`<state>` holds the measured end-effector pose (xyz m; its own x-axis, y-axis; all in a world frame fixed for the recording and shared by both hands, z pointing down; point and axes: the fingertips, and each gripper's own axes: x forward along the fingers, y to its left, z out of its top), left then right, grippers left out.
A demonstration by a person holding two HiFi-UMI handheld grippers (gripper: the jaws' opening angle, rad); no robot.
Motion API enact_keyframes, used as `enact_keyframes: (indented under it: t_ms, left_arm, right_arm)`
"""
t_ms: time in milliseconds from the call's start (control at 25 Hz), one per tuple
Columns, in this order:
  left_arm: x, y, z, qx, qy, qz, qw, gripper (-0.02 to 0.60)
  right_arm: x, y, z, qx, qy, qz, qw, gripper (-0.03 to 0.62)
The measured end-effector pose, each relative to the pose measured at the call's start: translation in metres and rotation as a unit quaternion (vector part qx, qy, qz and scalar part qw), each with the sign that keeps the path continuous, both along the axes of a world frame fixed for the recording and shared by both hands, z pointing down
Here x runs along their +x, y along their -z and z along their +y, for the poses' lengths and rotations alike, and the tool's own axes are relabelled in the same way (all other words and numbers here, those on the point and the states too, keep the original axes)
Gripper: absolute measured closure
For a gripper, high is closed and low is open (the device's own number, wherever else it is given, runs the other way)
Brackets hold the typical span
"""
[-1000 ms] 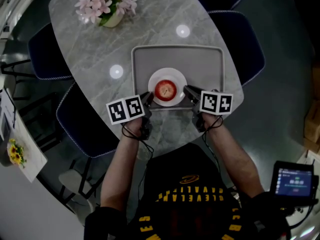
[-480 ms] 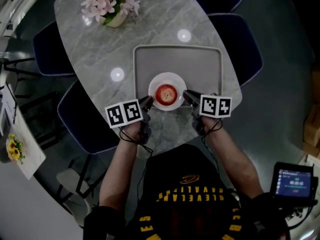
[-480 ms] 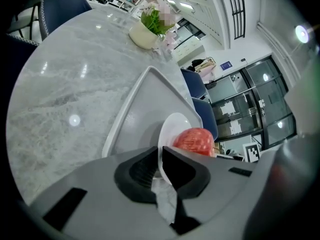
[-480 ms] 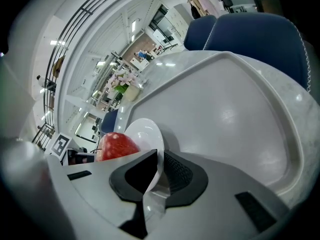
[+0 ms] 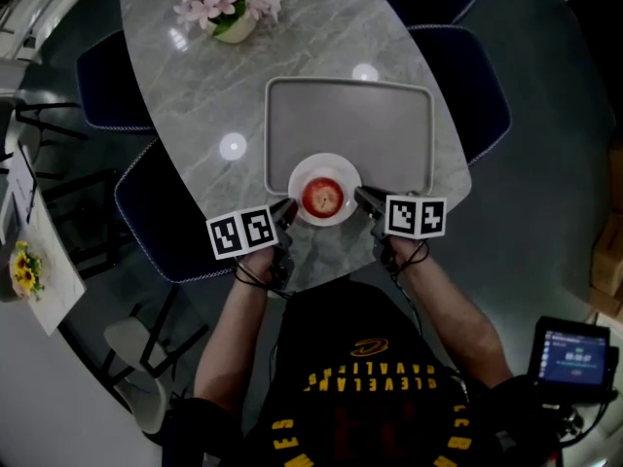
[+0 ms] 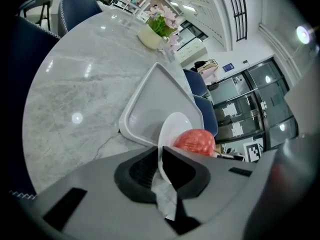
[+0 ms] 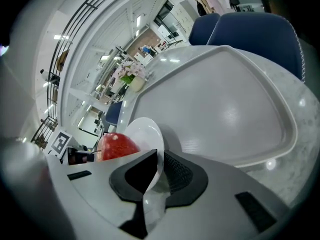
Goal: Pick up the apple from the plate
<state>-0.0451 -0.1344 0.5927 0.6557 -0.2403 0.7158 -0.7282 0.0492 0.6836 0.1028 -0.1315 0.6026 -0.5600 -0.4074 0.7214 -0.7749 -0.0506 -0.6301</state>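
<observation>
A red apple [image 5: 323,196] sits in a small white plate [image 5: 324,161] at the near edge of the grey tray [image 5: 350,115]. My left gripper [image 5: 289,208] is shut on the plate's left rim, and my right gripper [image 5: 361,197] is shut on its right rim. In the left gripper view the plate [image 6: 173,128] stands edge-on between the jaws of the left gripper [image 6: 161,165], with the apple [image 6: 195,140] just beyond. The right gripper view shows the same from the other side: the right gripper [image 7: 159,165], the plate [image 7: 145,131] and the apple [image 7: 116,146].
The tray lies on a grey marble table [image 5: 195,95]. A vase of pink flowers [image 5: 229,3] stands at the table's far left. Dark blue chairs [image 5: 156,222] ring the table. The table's near edge is close under the grippers.
The plate with the apple has shifted from the tray's middle toward its near edge, carried between both grippers. Both grippers have come closer to the person.
</observation>
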Motion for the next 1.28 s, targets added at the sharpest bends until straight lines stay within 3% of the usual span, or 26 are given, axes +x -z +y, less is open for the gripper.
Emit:
enact_keyframes:
  t_ms: [720, 1280]
  left_arm:
    - [-0.06, -0.015, 0.115, -0.015, 0.072, -0.005, 0.9973, 0.551]
    - [-0.077, -0.037, 0.128, -0.028, 0.113, -0.002, 0.9931, 0.551]
  right_arm:
    - [-0.062, -0.013, 0.092, 0.002, 0.084, -0.011, 0.996, 0.546]
    - [-0.08, -0.031, 0.095, 0.003, 0.111, -0.005, 0.994, 0.546]
